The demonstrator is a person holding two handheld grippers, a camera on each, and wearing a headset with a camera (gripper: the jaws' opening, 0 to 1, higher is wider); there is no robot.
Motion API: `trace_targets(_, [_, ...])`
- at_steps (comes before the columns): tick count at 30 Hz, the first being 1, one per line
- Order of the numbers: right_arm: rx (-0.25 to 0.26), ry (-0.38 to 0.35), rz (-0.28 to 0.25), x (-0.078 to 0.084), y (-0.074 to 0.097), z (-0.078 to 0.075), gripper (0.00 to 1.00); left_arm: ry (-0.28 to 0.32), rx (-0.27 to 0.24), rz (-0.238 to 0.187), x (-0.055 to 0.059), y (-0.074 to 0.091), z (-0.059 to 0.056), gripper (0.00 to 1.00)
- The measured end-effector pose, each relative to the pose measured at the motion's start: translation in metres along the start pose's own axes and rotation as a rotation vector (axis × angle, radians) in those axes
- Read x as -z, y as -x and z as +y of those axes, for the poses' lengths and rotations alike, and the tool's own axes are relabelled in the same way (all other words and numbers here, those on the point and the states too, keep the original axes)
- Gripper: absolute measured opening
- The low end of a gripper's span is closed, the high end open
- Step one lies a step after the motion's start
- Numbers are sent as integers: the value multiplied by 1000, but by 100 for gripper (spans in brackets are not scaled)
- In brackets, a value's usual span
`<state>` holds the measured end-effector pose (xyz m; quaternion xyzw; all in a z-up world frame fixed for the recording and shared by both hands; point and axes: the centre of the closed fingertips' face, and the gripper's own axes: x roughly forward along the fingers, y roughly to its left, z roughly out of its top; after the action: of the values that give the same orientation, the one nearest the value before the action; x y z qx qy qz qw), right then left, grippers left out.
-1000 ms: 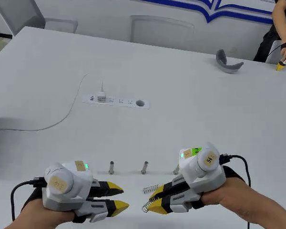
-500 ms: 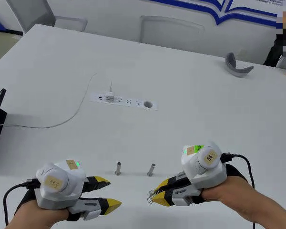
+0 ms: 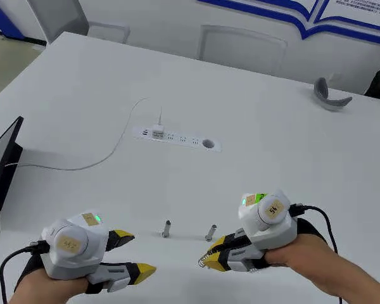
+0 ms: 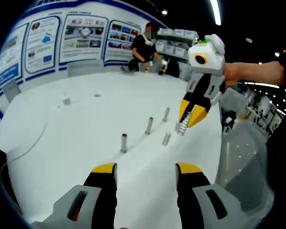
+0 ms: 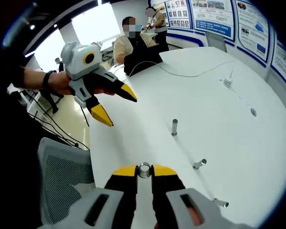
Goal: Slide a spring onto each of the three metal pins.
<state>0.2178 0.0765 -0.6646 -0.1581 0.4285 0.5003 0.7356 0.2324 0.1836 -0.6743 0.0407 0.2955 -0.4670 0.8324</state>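
Coiled metal spring (image 3: 205, 259) is pinched in the closed yellow-tipped right gripper (image 3: 213, 254), just beside two short upright metal pins (image 3: 166, 228). The left gripper (image 3: 140, 254) hangs open; a white power strip (image 3: 176, 137) lies farther back.

There are three metal pins (image 4: 124, 143) and two springs (image 4: 182, 128).

The right hand-held gripper (image 3: 211, 255) has apparently lifted its spring (image 3: 204, 259) off the table (image 3: 253, 114).
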Motion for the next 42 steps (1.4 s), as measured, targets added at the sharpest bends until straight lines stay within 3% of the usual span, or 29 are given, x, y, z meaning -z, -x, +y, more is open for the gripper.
trace_targets(6, [6, 10, 12, -6, -7, -11, 12, 29, -39, -1, 3, 3, 13, 55])
trace_targets(19, [23, 0, -2, -25, -20, -38, 12, 50, -73, 0, 8, 11, 25, 59])
trace_targets(42, [27, 67, -2, -61, -45, -60, 12, 70, -85, 4, 16, 17, 21, 64])
